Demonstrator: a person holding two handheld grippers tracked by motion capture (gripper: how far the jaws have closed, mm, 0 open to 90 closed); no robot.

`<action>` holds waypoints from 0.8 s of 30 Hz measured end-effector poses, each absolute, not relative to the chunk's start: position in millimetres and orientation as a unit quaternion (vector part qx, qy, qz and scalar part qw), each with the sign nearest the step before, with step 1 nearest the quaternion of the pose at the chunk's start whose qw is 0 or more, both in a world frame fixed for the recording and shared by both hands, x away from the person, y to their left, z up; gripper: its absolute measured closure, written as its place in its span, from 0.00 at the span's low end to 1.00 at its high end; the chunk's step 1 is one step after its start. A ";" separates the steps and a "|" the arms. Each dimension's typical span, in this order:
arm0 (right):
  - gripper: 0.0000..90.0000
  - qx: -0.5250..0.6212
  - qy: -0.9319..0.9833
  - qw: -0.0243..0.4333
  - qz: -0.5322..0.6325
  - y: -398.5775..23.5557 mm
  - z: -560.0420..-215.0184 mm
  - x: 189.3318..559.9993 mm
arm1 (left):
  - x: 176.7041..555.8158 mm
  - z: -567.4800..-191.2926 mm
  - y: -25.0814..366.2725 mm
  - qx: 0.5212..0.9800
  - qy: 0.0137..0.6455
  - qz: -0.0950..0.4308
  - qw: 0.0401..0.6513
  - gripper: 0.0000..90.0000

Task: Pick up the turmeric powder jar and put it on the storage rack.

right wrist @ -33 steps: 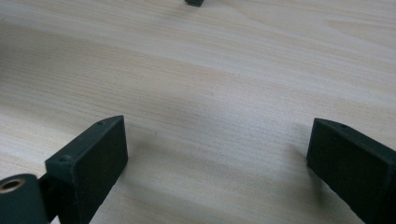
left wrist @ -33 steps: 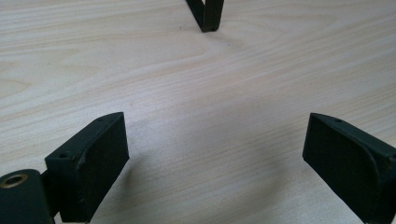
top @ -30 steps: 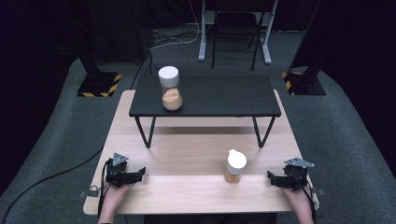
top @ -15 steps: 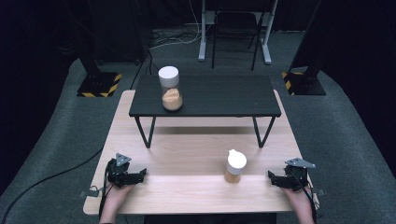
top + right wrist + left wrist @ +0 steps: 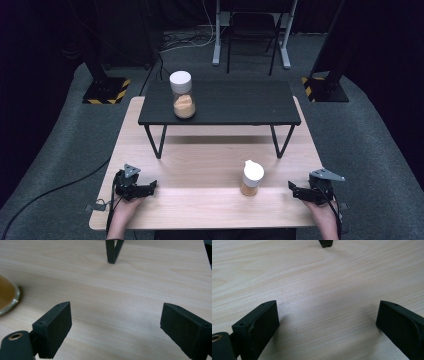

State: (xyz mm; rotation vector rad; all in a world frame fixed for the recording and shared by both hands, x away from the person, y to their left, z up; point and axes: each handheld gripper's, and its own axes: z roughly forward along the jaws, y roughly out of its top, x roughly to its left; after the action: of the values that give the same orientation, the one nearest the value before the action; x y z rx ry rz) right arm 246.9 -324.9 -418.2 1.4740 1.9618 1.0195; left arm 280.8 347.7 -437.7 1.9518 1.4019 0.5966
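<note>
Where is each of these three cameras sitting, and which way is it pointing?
High view: above the person's side, looking forward and down on the wooden table; both hands holding the left tongs and right tongs.
Left gripper view: on the left tongs, facing bare tabletop; open jaws.
Right gripper view: on the right tongs; open jaws.
Shared: high and right views show the small jar.

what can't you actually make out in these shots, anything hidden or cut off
- Orange-filled glass jar with white cap: cut by the right gripper view's left edge; cap and height unseen.
- Black raised shelf's metal leg: left gripper view's top edge leaves just its foot.
- Taller white-lidded jar of orange powder: too small in the high view to identify contents.
- Person's forearms: cut by the high view's bottom edge.
</note>
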 end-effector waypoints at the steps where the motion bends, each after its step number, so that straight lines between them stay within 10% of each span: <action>1: 0.11 0.536 0.717 0.241 0.375 -324.9 -416.7 245.7 | 280.8 -437.7 347.6 0.745 0.535 0.228 0.327 0.04; 24: 0.10 0.495 0.711 0.242 0.437 -319.7 -382.2 219.3 | 281.4 -437.4 347.0 0.745 0.536 0.228 0.325 0.04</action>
State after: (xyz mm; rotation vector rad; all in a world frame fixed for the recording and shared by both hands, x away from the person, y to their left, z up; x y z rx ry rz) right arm 219.3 -319.7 -382.2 1.3534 1.9441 1.1945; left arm 281.4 347.0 -437.4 1.9530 1.4052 0.5973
